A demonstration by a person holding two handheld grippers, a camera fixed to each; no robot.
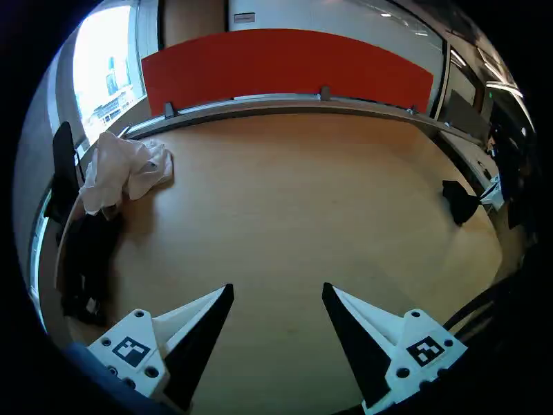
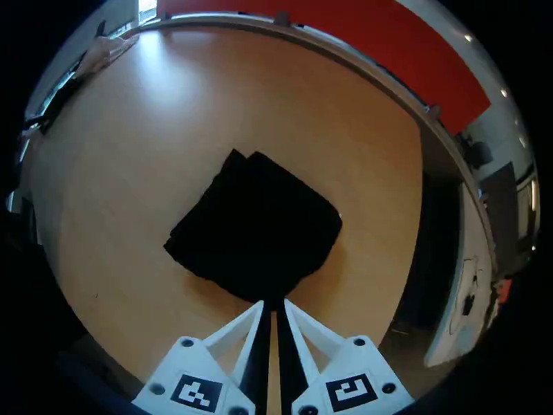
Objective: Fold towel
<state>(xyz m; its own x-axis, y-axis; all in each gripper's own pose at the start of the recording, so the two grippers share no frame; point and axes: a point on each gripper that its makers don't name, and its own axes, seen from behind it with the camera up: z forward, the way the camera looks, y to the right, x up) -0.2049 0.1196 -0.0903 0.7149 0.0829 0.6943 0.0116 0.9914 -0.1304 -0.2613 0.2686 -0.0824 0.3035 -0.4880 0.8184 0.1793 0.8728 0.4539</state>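
Note:
A black towel lies folded into a rough square on the wooden table in the right gripper view. My right gripper sits at the towel's near edge, its fingers almost together and pinching that edge. In the left gripper view my left gripper hovers over bare wood, open, with nothing between its fingers. A small black cloth shape lies far off near the table's right edge, with something white beside it; it looks like the same towel.
A crumpled white cloth is heaped at the table's far left corner, next to a dark chair. A red partition runs along the back edge. The table drops off to dark floor on the right.

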